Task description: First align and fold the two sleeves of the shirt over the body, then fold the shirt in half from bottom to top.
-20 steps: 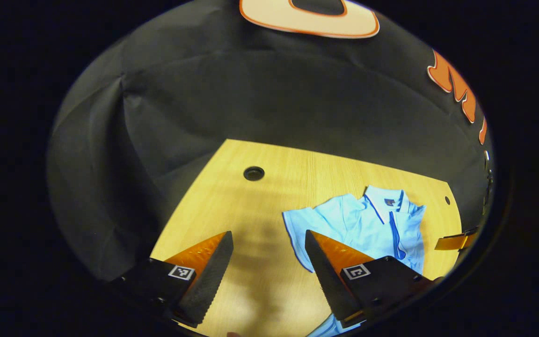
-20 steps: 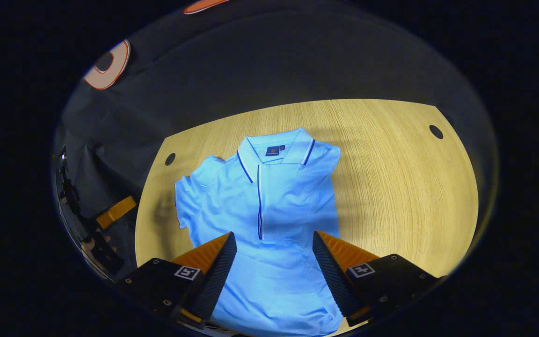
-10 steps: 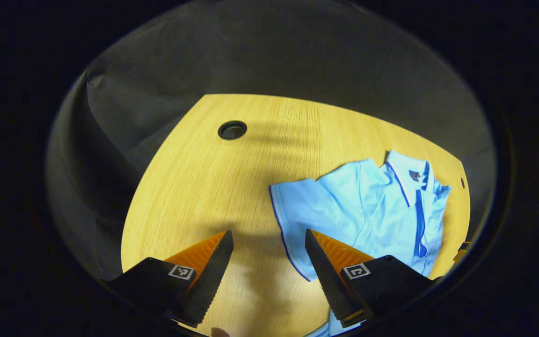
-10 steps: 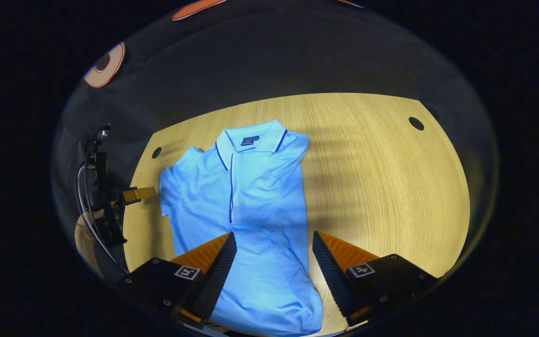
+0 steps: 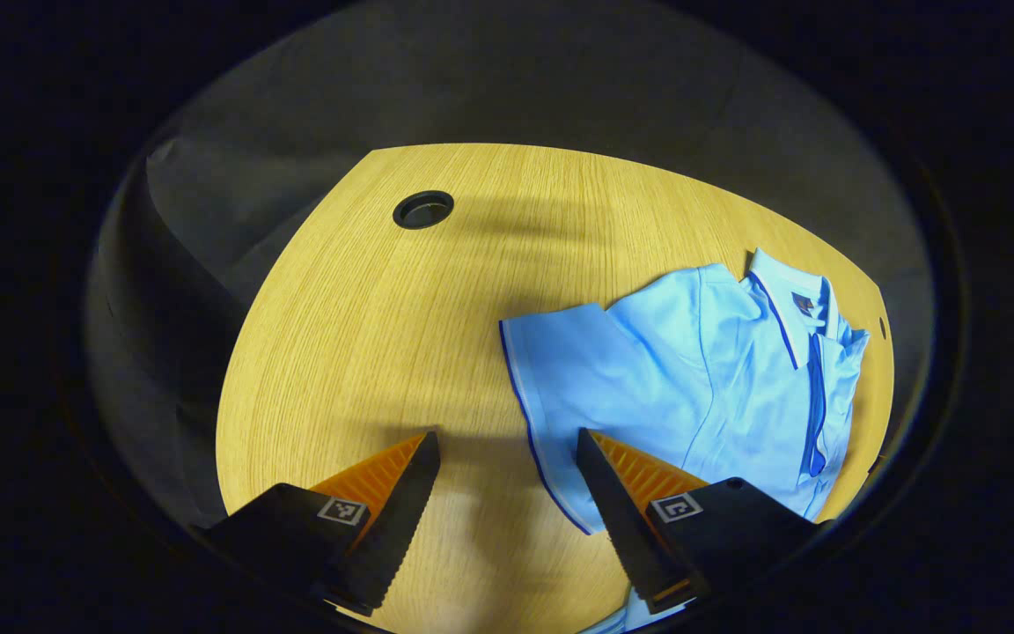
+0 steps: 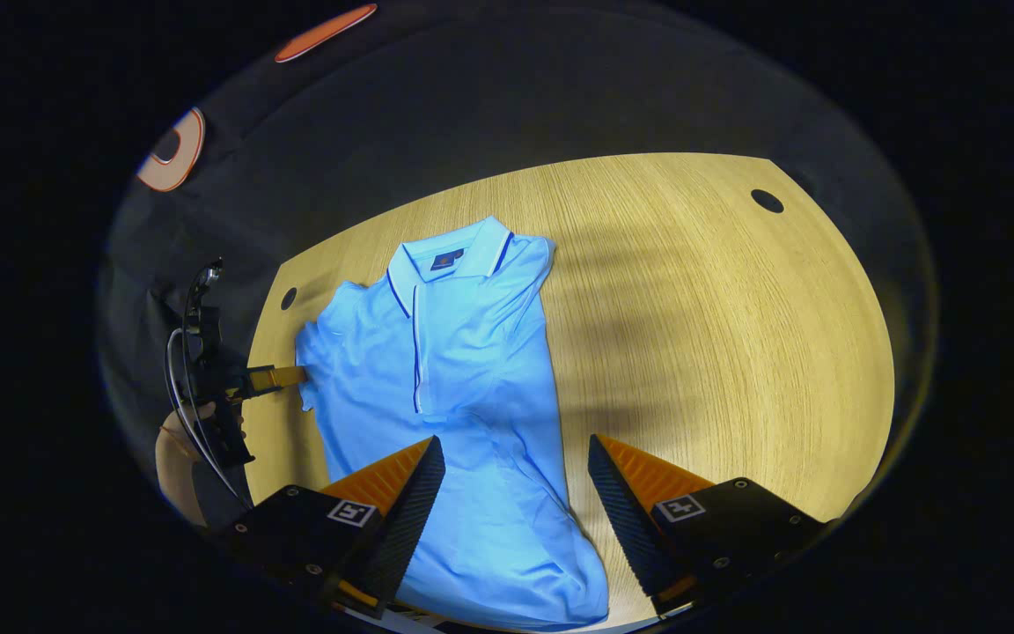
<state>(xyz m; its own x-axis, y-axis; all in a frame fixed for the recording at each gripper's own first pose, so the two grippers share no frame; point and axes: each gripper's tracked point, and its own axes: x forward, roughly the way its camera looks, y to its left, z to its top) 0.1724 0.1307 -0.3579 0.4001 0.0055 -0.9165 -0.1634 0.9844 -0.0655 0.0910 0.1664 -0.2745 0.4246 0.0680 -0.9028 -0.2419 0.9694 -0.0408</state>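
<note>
**Two wedge-fingered claws with tagged mounts**

The left claw (image 5: pixel 504 433) has two long fingers (image 5: pixel 401 511) that taper to points, triangular in outline. Their inner edges are cut into fine saw teeth and their outer faces are ribbed. Each finger sits in a blocky black mount (image 5: pixel 278 528) bearing a small square black-and-white marker (image 5: pixel 338 510).

The right claw (image 6: pixel 514 438) has the same build: pointed fingers (image 6: pixel 406 511) with ridged inner faces, black mounts (image 6: pixel 736 519), and a square marker (image 6: pixel 679 507) on each. Small round screws (image 6: pixel 716 561) dot its mounts.

In the right gripper view, the left claw's dark body (image 6: pixel 212 396) is narrow and upright, with a thin cable (image 6: pixel 174 387) looping down its side to a hand (image 6: pixel 174 453).
</note>
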